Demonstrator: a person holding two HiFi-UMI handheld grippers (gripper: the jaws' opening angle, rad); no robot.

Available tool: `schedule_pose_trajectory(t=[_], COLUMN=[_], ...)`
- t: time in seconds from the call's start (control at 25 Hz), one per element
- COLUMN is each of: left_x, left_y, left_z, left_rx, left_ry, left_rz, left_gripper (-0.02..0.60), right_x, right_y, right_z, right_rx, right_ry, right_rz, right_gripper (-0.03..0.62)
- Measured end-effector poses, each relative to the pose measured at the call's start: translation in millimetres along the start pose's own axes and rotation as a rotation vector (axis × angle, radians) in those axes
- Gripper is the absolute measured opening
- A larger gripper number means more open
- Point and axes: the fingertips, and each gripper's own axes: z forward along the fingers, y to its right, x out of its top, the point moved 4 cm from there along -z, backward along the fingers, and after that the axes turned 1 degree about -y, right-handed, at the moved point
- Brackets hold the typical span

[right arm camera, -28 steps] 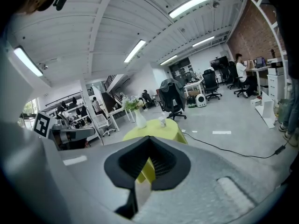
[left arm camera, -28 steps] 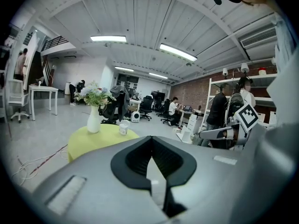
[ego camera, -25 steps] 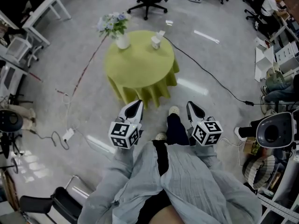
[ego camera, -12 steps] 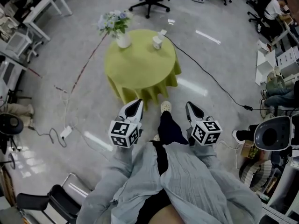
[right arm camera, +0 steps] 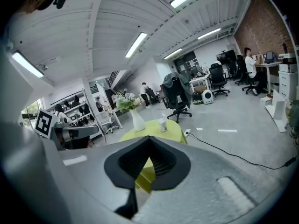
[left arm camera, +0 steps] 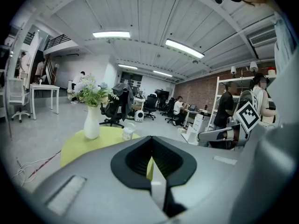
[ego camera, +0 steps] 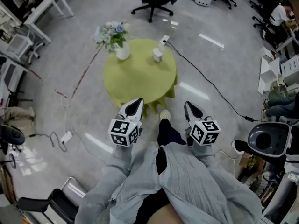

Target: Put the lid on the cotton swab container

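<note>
The left hand-held gripper and right hand-held gripper, jaws closed together and empty, hang short of the round green tabletop, whose far edge carries the cotton swab container and, farther left, a flower vase.

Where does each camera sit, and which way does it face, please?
Head view: on the person's head, steeply down at the green-clothed table; grey sleeves, legs, left claw and right claw show.
Left gripper view: on the left claw, level toward the table; its shut jaws and the right claw show.
Right gripper view: on the right claw, likewise; shut jaws, the left claw beside.
Shared: all show the flower vase and small container.
</note>
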Motion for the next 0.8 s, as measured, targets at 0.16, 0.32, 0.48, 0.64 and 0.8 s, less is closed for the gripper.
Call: schedule_pose_trajectory(t=[0.16, 0.32, 0.48, 0.64, 0.8], left_x=[17, 28, 38, 45, 56], left_y=[-14, -26, -41, -53, -66], left_z=[29, 51, 71, 89, 108], left_rx=[0.016, 0.039, 0.065, 0.086, 0.113], left_ry=[-0.001, -0.011, -0.015, -0.018, -0.009], left_rz=[0.005, -0.007, -0.016, -0.022, -0.024], left_gripper=[0.018, 0.018, 0.018, 0.018, 0.018], right_x=[21, 38, 55, 68, 84], right_y=[14, 28, 42, 53, 65], right_z=[30, 55, 80, 103, 126], right_rx=[0.014, 0.033, 0.045, 0.059, 0.069], right_ry=[-0.008, -0.030, -0.042, -0.056, -0.063], right_rz=[-0.001, -0.004, -0.004, -0.013, -0.021], right_gripper=[0.002, 0.002, 0.002, 0.002, 0.002])
